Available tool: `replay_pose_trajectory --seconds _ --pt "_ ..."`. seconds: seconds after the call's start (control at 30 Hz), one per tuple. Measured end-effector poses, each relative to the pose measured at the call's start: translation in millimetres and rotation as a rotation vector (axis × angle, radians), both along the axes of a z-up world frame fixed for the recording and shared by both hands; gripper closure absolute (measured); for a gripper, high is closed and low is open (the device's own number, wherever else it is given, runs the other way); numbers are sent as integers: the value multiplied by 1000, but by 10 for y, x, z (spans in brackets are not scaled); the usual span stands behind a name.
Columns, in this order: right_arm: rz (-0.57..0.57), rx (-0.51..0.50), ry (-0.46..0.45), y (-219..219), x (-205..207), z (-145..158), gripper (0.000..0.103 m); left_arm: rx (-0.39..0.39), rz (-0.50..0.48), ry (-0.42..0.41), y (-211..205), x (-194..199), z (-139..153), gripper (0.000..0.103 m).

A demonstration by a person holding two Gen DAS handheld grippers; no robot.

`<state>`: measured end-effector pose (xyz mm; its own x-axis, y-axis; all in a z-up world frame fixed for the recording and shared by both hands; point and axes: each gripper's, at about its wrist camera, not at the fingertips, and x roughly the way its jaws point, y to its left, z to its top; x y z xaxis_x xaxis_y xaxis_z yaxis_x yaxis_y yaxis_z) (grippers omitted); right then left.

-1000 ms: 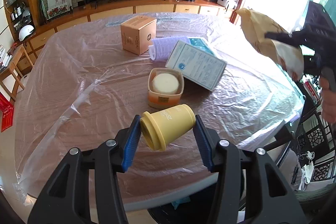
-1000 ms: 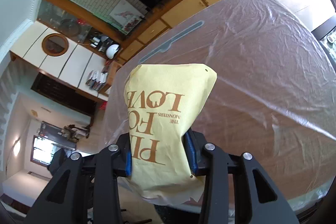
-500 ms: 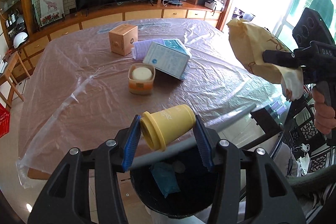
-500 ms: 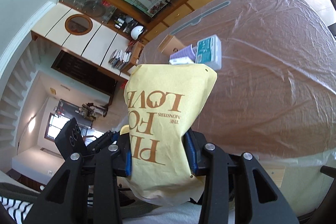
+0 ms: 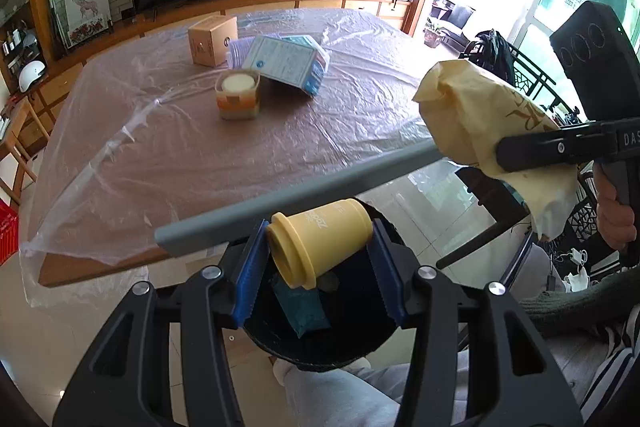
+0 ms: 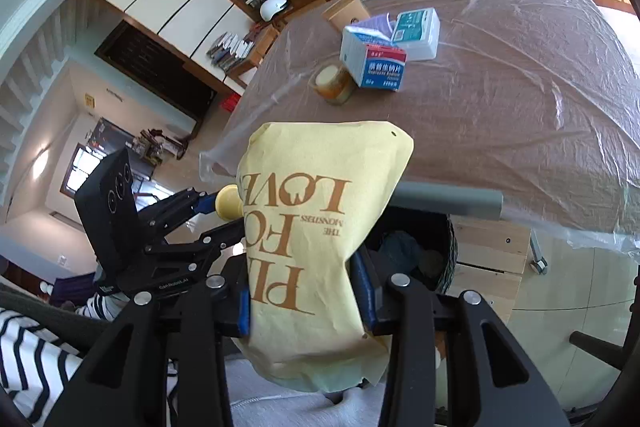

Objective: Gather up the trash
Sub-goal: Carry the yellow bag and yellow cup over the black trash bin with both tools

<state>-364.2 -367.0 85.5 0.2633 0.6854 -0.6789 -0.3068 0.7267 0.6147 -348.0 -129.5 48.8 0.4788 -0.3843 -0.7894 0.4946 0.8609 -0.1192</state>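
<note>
My left gripper [image 5: 318,259] clamps yellow cup [image 5: 320,241] directly over black bin [image 5: 320,347]; right gripper [image 6: 304,291] grips yellow paper bag [image 6: 316,247] beside bin. Bin already holds some trash. Neither item dropped. Three boxes [image 5: 286,61], candle jar [image 5: 239,95] left on surface [image 5: 200,155].

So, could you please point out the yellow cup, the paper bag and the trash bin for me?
yellow cup [image 5: 320,247]: left wrist view, on its side wall.
paper bag [image 6: 312,227]: right wrist view, on its printed face.
trash bin [image 5: 320,355]: left wrist view, on its near rim.
</note>
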Motion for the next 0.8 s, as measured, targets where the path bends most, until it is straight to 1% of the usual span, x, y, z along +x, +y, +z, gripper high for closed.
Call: replay_pose_trajectory --seconds 0.27,0.43,0.8 --pt "53 -71 21 145 -152 -174 65 21 -7 32 -24 -108 -160 52" --pt "66 -97 63 200 -150 -370 65 39 -8 55 -53 -156 -281 52" --pt "71 -195 87 290 -76 -656 65 72 1 101 -73 -146 -533 52"
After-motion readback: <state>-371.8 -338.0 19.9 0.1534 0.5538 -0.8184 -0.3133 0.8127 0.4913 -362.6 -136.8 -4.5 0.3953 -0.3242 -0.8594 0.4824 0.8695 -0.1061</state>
